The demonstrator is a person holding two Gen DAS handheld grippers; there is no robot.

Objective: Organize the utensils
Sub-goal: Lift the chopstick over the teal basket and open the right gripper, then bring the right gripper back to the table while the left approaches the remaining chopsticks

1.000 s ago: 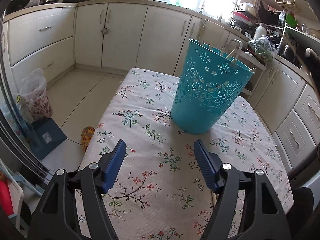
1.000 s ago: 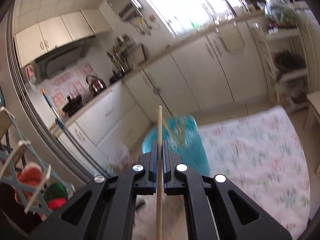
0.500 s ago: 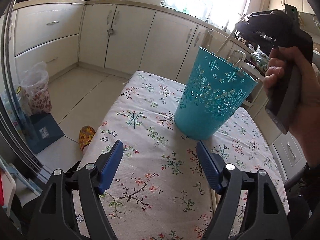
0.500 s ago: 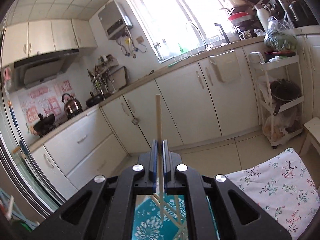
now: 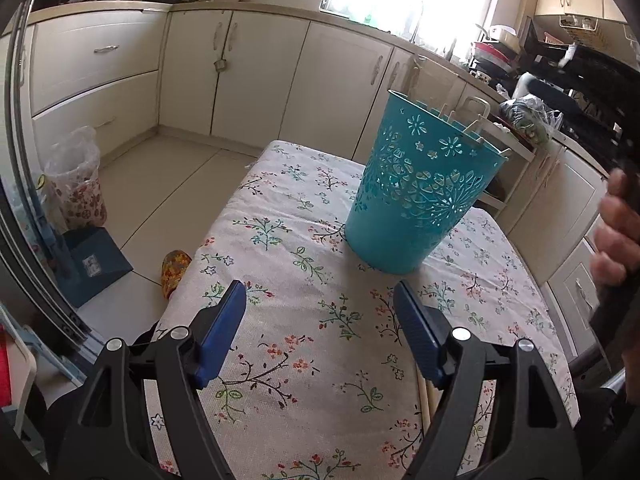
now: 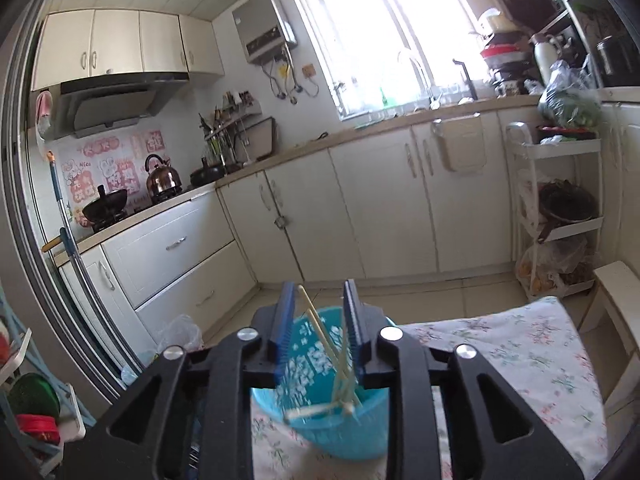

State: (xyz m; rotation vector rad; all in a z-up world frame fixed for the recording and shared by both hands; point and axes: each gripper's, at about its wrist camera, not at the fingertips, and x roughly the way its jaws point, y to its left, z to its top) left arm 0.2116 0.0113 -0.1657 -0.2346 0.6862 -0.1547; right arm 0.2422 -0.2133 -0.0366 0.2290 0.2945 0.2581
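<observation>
Cream kitchen cabinets run along two walls behind our table, which is covered by a white cloth with small flower sprigs. Pink posters with bear cartoons hang behind the stove; we can make out "Nice" on one, the rest of the writing is too small for us to read. A kettle and a black wok sit on the hob.

On the cloth stands our teal bucket, its wall pierced with flower cut-outs, with pale chopsticks poking above its rim. Our left gripper hangs low over the near part of the cloth, jaws spread wide with nothing between them; the bucket stands beyond its tips, a little to the right. More pale sticks lie on the cloth under its right finger.

Our right gripper hovers directly above the bucket. Its jaws have just been opening, and the blue pads now stand apart. One chopstick leans in the gap, its top close to the left pad, its lower end down inside the bucket among the others; we see no pad pressing it, so it looks released. In the left view our right hand grips the tool's black handle at the frame's edge
</observation>
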